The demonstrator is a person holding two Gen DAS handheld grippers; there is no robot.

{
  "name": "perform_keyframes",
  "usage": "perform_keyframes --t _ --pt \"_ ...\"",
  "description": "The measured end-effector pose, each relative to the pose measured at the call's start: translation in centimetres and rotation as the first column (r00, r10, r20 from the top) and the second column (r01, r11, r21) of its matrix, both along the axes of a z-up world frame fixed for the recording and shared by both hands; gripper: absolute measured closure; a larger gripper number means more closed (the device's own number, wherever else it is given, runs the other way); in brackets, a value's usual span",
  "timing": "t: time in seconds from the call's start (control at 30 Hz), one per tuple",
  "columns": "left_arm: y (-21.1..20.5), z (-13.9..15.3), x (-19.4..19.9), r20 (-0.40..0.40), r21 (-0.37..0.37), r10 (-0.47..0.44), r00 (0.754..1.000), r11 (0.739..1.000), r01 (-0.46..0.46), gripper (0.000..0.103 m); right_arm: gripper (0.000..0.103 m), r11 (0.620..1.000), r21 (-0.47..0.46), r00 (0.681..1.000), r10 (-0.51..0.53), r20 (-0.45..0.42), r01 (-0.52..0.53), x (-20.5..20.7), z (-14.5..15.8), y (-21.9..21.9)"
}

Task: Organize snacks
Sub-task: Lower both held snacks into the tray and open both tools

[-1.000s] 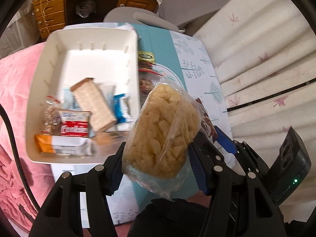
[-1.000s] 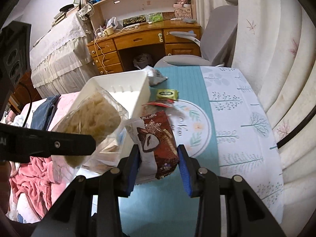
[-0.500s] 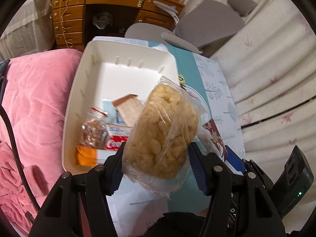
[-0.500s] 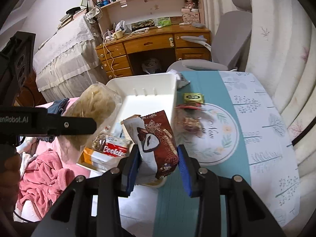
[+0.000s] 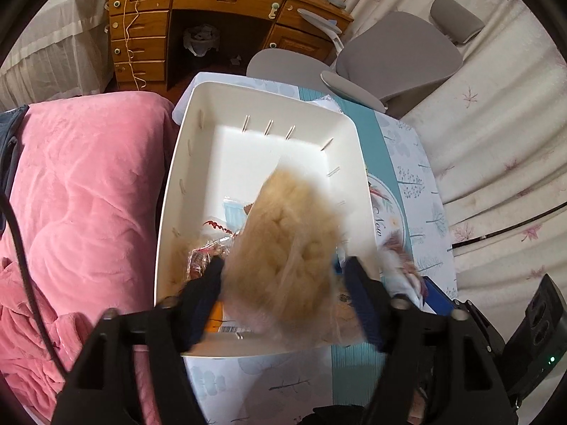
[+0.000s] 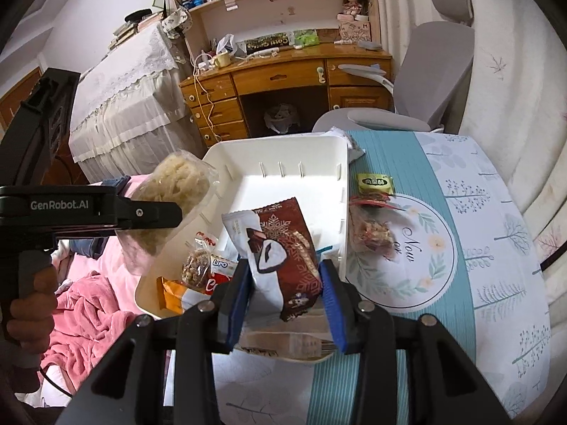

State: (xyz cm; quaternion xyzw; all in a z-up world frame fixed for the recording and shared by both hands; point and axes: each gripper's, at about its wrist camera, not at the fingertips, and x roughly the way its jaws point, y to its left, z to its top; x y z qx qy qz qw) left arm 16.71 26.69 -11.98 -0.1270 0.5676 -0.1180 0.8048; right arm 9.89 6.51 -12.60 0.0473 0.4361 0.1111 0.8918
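Left gripper (image 5: 283, 276), tilted steeply down at lower centre, has just been opening; the blurred puff bag (image 5: 283, 248) sits loose between its jaws over the bin (image 5: 269, 106). Right gripper (image 6: 285, 283), angled down, jaws also opening, brown packet (image 6: 283, 248) between them above the bin's near edge; grip unclear.

Soft daylight fills both fisheye views, brightest on the white bin (image 5: 198, 113) floor at centre. Black vignette rings the curved edges. The puffed-snack bag (image 5: 283, 248) in the left view is motion-blurred; the right view stays sharp.
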Motion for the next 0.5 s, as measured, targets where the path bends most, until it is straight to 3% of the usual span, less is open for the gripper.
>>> perform_keyframes --t 0.03,0.13,0.5 --pt "-0.1 0.0 0.1 -0.003 0.003 -0.005 1.0 1.0 0.005 0.018 0.055 1.0 0.003 1.0 0.0 -0.02 0.0 0.2 -0.2 0.1" --pt "-0.5 -0.1 0.1 -0.019 0.008 -0.019 1.0 1.0 0.019 0.018 0.043 1.0 0.019 0.998 -0.005 -0.056 0.006 0.3 -0.6 -0.3" --pt "-4.3 0.3 0.5 -0.07 0.031 -0.106 0.992 0.994 0.108 0.018 0.042 0.999 0.006 0.994 -0.052 -0.094 0.052 -1.2 -1.0 -3.4"
